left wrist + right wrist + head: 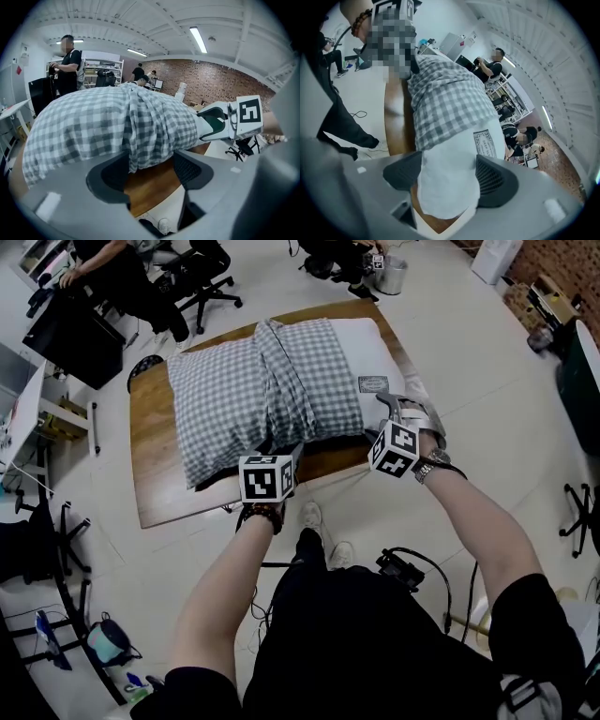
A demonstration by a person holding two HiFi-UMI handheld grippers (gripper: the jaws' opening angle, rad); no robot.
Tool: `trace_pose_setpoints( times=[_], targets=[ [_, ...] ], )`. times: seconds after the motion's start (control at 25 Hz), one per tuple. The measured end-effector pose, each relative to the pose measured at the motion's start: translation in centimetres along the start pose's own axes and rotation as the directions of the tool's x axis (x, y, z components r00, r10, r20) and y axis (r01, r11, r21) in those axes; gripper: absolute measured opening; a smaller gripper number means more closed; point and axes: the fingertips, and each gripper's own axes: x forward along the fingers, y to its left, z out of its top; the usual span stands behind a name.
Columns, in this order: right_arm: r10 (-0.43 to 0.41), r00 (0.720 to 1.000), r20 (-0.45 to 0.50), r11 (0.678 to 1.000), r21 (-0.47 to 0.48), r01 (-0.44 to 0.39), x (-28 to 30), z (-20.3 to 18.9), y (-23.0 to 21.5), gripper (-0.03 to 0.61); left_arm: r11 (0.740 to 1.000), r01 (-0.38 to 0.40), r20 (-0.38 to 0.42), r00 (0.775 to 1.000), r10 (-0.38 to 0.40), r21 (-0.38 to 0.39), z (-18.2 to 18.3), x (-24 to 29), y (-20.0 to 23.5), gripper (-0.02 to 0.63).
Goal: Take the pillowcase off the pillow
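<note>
Pillow (pixel 375 348) lies flat on table (pixel 155 486), long axis crosswise ahead of both claws, bare end toward the right one; chairs (pixel 204 279) stand beyond. Left gripper (pixel 150 171) is released, pillowcase (pixel 108 122) hem hanging between its jaws. Right gripper (pixel 449 177) is released, jaws wide around the pillow's corner.

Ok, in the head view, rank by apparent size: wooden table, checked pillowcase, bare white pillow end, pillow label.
Largest to smallest:
1. wooden table
2. checked pillowcase
3. bare white pillow end
4. label
All lie together, so nearness hardly skews it.
</note>
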Motion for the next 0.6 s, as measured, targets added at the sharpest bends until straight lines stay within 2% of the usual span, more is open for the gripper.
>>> trace_pose_setpoints(
  times=[0.24,0.4,0.48,0.6],
  targets=[
    [-0.007,0.999,-0.044,0.999,-0.044,0.005,2.2,0.7,-0.7,0.359,0.995,-0.032,-0.028,0.999,0.030,-0.095,-0.5,2.1,2.1,0.302],
    [0.007,0.998,-0.067,0.999,-0.043,-0.010,3.0,0.3,-0.5,0.320,0.990,-0.037,-0.045,0.999,0.031,-0.137,-0.9,3.4,3.0,0.282],
    [0.004,0.998,-0.069,0.999,-0.041,-0.007,3.3,0.3,-0.9,0.274,0.990,-0.053,-0.050,0.998,0.047,-0.131,-0.6,3.9,4.1,0.221],
    [-0.014,0.998,-0.054,0.998,-0.056,0.011,3.4,0.4,-2.0,0.194,0.989,-0.070,-0.039,0.997,0.065,-0.128,0.3,4.2,5.7,0.081]
  ],
)
